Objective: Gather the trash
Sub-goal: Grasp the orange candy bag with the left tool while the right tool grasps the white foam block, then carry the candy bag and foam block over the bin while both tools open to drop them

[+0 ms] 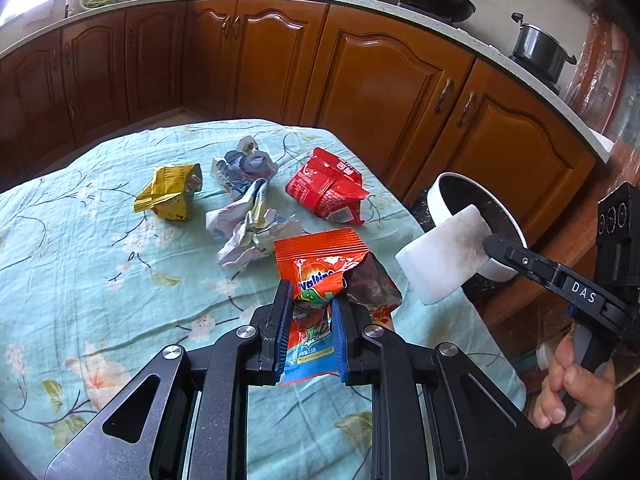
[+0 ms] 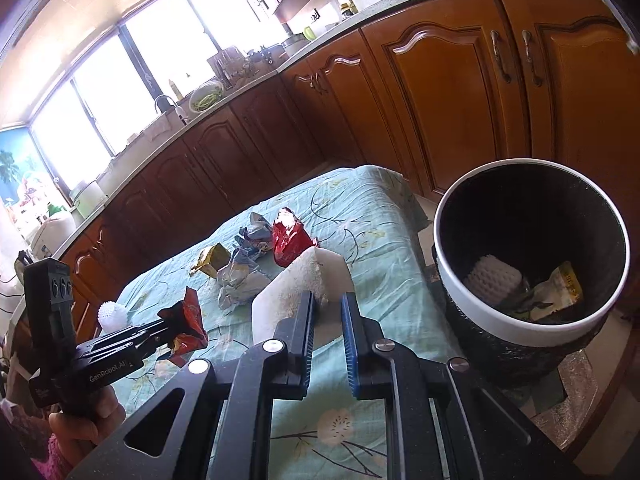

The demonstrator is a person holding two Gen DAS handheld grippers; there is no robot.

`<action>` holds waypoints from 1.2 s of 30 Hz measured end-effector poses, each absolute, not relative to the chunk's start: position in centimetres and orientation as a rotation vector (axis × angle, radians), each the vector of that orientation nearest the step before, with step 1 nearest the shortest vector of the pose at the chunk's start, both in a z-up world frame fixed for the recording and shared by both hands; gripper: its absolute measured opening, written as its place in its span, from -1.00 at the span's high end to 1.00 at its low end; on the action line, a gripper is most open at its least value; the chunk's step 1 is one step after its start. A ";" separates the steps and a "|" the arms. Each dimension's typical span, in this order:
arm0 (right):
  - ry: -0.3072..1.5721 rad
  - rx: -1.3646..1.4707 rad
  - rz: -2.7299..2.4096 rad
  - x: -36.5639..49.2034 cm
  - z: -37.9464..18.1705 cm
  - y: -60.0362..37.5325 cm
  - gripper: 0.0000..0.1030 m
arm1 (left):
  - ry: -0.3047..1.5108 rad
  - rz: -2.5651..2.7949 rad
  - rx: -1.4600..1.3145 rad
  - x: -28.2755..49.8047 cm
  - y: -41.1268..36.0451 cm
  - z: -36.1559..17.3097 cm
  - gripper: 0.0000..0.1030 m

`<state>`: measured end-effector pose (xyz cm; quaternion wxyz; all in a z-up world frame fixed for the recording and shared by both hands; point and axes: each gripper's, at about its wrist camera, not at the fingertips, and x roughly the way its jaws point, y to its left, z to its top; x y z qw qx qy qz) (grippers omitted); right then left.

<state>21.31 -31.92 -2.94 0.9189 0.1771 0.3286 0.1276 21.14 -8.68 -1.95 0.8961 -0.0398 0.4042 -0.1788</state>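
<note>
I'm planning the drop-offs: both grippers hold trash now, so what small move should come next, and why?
Probably carry the right gripper over the bin and let go. It is shut on the white foam block, and the open bin sits just to its right, off the table's edge. The left gripper, shut on the orange sachet, is farther away.

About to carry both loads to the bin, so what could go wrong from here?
1. The right claw pinches the white foam block only near one edge; it may pivot or slip before reaching the bin.
2. The left claw grips the orange wrapper by its lower end; the loose top could catch the bin's rim.
3. Both claws heading for one opening might collide.
</note>
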 end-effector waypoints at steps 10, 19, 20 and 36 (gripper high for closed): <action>0.668 0.385 0.239 19.9 -3.1 -34.0 0.75 | 0.844 -0.396 -0.065 21.4 -10.1 -1.9 0.68; 0.615 0.387 0.180 18.9 -1.2 -37.0 0.75 | 0.829 -0.453 -0.043 21.8 -13.2 -1.0 0.68; 0.611 0.388 0.170 18.9 -1.1 -37.6 0.75 | 0.823 -0.464 -0.036 21.8 -13.8 -0.8 0.68; 0.598 0.381 -0.003 20.6 -0.7 -47.2 0.75 | 0.794 -0.634 0.091 25.3 -26.3 1.4 0.68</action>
